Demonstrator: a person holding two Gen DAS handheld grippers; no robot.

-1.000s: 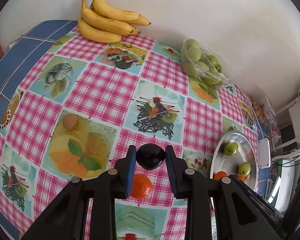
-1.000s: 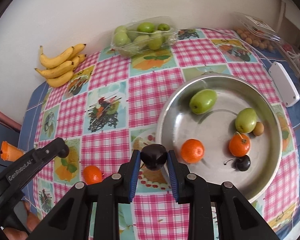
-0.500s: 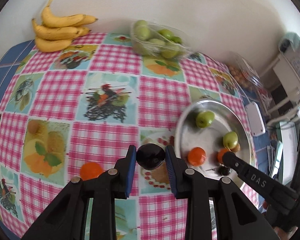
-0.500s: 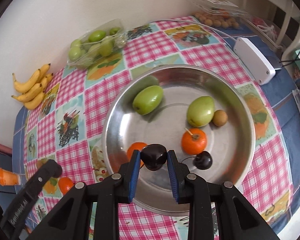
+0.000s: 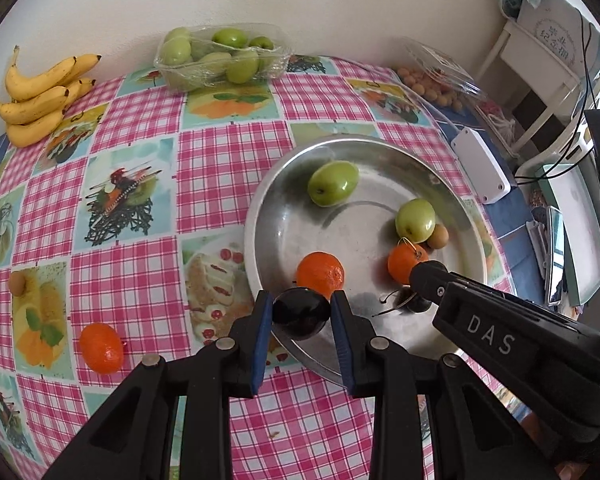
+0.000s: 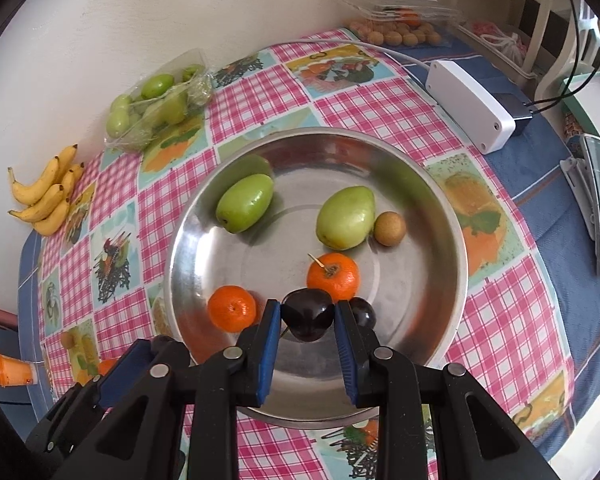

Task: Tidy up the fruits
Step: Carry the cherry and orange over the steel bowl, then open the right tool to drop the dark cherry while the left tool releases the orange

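A round steel plate [image 5: 384, 160] [image 6: 456, 240] on the checked tablecloth holds two green fruits [image 5: 333, 183] [image 6: 345, 217], two oranges [image 5: 321, 274] [image 6: 333, 276], a small brown fruit [image 6: 389, 229] and a dark cherry [image 6: 363, 317]. My left gripper [image 5: 301, 317] is shut on a dark cherry [image 5: 301, 314] above the plate's near left rim. My right gripper [image 6: 307, 319] is shut on another dark cherry [image 6: 307, 314] over the plate's near part, beside the lying cherry. A loose orange [image 5: 101, 347] and a small brown fruit [image 5: 17, 282] lie on the cloth at the left.
A banana bunch [image 5: 40, 100] [image 6: 46, 196] and a clear tray of green fruits [image 5: 222, 56] [image 6: 156, 108] stand by the wall. A box of small brown fruits [image 6: 396, 20], a white adapter [image 6: 470, 104] with cable, and a chair lie to the right.
Both grippers have moved right and forward over the plate, each still holding its cherry. The left gripper left the loose orange behind at the left.
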